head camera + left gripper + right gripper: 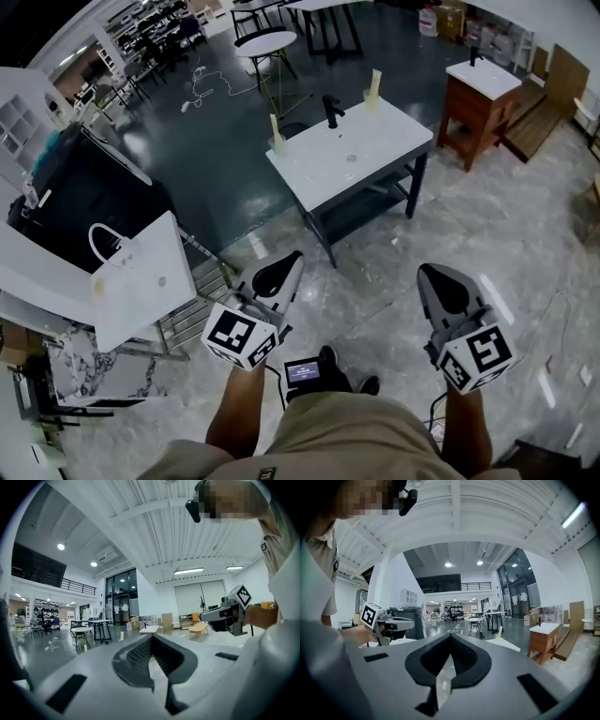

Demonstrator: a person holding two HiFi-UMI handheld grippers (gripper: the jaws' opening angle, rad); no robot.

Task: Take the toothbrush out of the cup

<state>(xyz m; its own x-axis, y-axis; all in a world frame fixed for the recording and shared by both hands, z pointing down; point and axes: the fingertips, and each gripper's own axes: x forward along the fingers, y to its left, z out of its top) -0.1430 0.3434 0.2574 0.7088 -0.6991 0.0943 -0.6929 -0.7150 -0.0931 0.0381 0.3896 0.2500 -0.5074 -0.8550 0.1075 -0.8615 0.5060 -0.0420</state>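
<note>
Toothbrush (375, 82) pickup is at the approach step. The fingers of your left gripper (295, 259) and right gripper (425, 271) are closed on nothing, and both point roughly level. Well ahead of both stands the white table (384, 141) with a black faucet (331, 111). A pale upright stick, judged to be the toothbrush, stands in a cup (369, 97) at its far corner. A second stick (275, 129) stands at the left corner. Next, walk up to the table, open one gripper's fingers and align them on the handle above the rim.
</note>
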